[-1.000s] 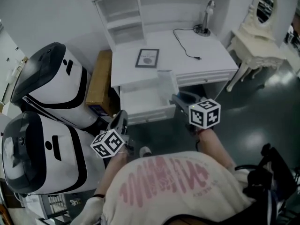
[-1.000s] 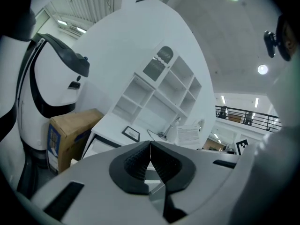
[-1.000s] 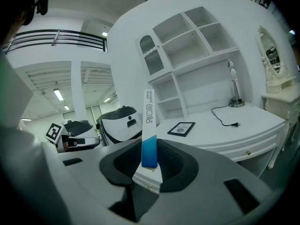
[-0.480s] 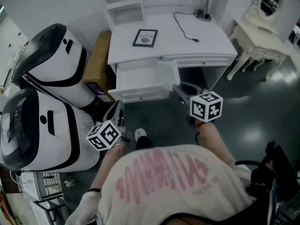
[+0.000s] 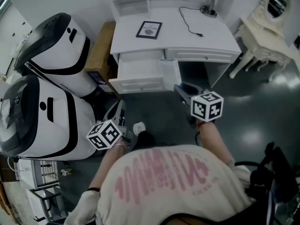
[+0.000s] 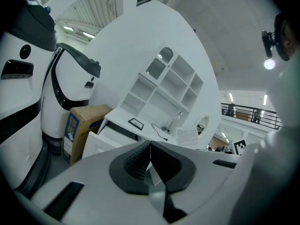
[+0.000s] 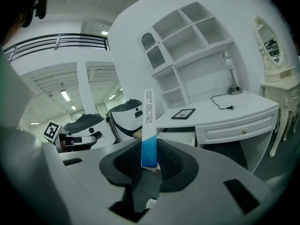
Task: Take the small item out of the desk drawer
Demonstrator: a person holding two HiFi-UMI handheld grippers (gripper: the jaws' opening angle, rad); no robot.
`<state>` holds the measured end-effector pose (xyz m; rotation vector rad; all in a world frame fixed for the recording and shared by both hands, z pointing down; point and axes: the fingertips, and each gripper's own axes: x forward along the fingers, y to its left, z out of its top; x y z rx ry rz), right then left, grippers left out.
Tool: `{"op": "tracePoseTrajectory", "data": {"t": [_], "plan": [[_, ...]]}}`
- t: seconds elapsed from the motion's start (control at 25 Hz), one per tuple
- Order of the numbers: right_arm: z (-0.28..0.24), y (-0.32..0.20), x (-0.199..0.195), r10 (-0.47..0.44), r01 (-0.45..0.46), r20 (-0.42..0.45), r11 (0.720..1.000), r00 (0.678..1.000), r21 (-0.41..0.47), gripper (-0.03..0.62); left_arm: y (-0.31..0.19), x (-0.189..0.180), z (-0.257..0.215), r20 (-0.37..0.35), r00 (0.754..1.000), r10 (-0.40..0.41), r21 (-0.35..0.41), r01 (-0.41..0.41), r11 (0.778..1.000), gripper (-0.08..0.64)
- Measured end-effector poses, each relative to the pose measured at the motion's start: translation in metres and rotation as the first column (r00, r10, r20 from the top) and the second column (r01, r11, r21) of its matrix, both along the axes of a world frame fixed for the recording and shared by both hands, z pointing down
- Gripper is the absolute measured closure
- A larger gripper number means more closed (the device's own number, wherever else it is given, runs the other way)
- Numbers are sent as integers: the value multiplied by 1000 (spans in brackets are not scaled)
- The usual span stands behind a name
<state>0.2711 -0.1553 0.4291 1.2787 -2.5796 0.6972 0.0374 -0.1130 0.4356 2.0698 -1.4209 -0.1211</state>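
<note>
My right gripper [image 7: 149, 162] is shut on a thin flat pack [image 7: 148, 125], white with a blue lower end, which stands upright between the pads. In the head view the pack [image 5: 169, 74] sticks out ahead of the right gripper [image 5: 181, 91], in front of the white desk [image 5: 187, 32]. The desk's left drawer [image 5: 138, 73] stands pulled out, and I see nothing lying in the part that shows. My left gripper [image 5: 120, 114] hangs lower left of the drawer, away from the desk. Its jaws [image 6: 150, 162] meet with nothing between them.
Two large white-and-black pods [image 5: 42, 88] and a cardboard box [image 5: 101, 50] stand left of the desk. A framed picture [image 5: 149, 30], a lamp [image 5: 213, 3] and its cable lie on the desktop. A white dressing table with a mirror [image 5: 267, 27] stands at right. Dark floor lies below.
The grippers have drawn back from the desk. The right gripper with the pack, earlier over the open drawer, now stands in front of it. The left gripper stays shut.
</note>
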Motion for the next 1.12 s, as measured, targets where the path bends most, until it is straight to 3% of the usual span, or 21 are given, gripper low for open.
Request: {"op": "tracePoseTrajectory", "data": {"t": [1.12], "plan": [[10, 8, 7, 3, -3, -13, 1000, 1000, -22, 486, 0, 2, 0, 2, 1000, 12, -7, -12, 1000, 531]]}}
